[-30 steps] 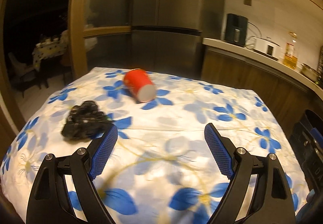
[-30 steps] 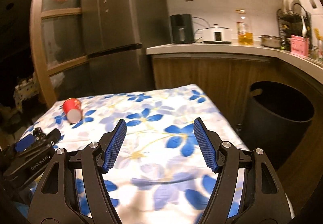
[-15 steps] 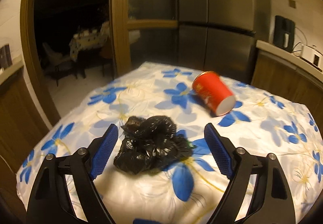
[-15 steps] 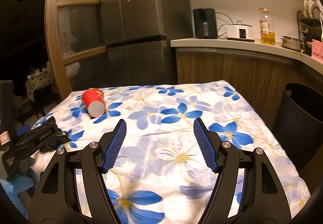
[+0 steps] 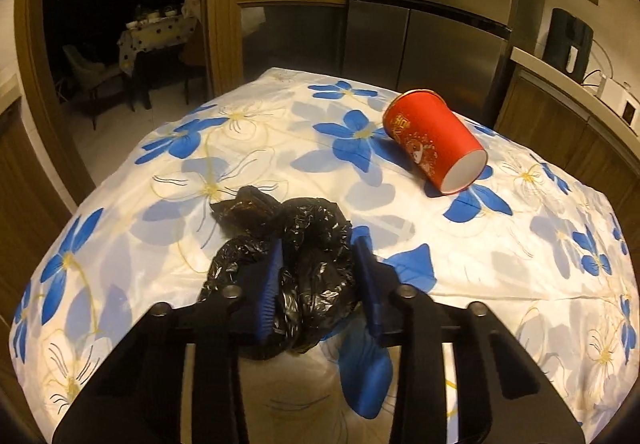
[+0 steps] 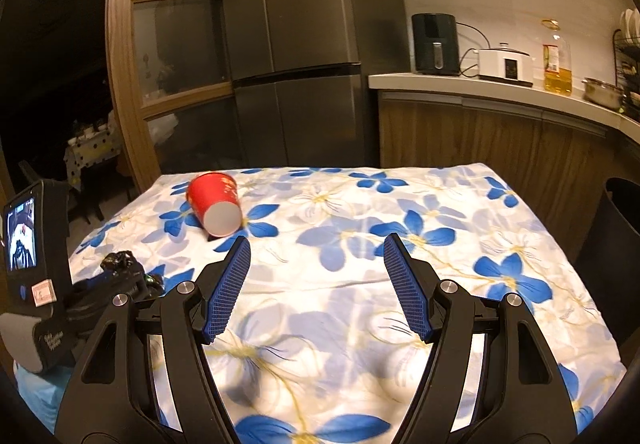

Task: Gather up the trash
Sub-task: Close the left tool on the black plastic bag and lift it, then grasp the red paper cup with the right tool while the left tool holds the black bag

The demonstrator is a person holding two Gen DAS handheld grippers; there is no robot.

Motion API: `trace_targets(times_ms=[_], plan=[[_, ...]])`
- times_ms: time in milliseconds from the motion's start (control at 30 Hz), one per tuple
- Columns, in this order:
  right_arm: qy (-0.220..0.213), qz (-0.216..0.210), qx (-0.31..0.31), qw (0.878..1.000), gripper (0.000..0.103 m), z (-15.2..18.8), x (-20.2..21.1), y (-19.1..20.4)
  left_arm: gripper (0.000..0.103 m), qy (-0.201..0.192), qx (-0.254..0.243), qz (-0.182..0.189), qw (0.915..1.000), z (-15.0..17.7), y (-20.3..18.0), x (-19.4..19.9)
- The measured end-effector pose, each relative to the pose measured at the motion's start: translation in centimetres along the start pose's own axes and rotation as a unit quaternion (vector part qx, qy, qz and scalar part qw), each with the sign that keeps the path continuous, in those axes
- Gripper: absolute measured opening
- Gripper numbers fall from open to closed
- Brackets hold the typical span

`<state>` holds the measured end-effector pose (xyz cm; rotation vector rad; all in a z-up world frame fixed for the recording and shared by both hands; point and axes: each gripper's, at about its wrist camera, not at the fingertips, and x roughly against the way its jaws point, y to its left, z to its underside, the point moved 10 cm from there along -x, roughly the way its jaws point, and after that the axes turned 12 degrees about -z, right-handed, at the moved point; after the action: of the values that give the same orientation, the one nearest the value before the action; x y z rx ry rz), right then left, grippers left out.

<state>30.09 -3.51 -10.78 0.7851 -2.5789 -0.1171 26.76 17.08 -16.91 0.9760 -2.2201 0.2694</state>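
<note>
A crumpled black plastic bag [image 5: 310, 217] lies on the flowered tablecloth [image 5: 520, 256]. My left gripper [image 5: 319, 244] straddles it and its jaws are closing, the blue pads [image 5: 272, 276] pressing into the bag's folds from both sides. A red paper cup [image 5: 432, 141] lies on its side farther back to the right, its open mouth toward me. In the right wrist view, my right gripper [image 6: 317, 244] hangs open over the cloth with nothing between its fingers. The cup [image 6: 214, 199] is ahead and left of it, and the bag [image 6: 120, 260] shows at the far left.
A dark bin [image 6: 616, 244] stands off the table's right edge. Behind the table are a steel fridge [image 6: 300, 43] and a wood-fronted counter [image 6: 500, 87] with appliances. A doorway at the left opens on a dark room.
My left gripper swung left and down onto the black bag, and its jaws narrowed from wide apart to pressing on it. The right gripper shifted left, still open, bringing the cup closer.
</note>
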Motion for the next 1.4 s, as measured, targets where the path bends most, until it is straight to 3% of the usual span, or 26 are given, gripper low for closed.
trace_targets(times_ms=[200, 667, 1200, 1267, 1333, 1400], plan=[[0.02, -0.035, 0.006, 0.999, 0.068, -0.4, -3.2, 2.2, 0.027, -0.017, 0.017, 0.037, 0.999, -0.7, 0.2, 1.9], [0.064, -0.088, 0.006, 0.994, 0.082, -1.9, -12.7, 6.5, 0.027, -0.066, 0.043, 0.047, 0.9958, -5.0, 2.1, 3.7], [0.127, -0.109, -0.007, 0.986, 0.082, -1.0, -20.1, 7.8, 0.027, -0.042, 0.032, 0.066, 0.9964, -5.6, 0.7, 0.3], [0.135, -0.112, -0.012, 0.984, 0.077, -0.7, -20.6, 7.8, 0.027, -0.041, 0.031, 0.066, 0.9965, -5.5, 0.7, 0.1], [0.141, -0.111, -0.018, 0.984, 0.064, -0.5, -20.8, 7.6, 0.027, -0.039, 0.031, 0.065, 0.9966, -5.3, 0.7, -0.1], [0.141, -0.113, -0.023, 0.983, 0.063, -0.4, -20.8, 7.5, 0.027, -0.036, 0.03, 0.066, 0.9967, -5.2, 0.5, -0.2]])
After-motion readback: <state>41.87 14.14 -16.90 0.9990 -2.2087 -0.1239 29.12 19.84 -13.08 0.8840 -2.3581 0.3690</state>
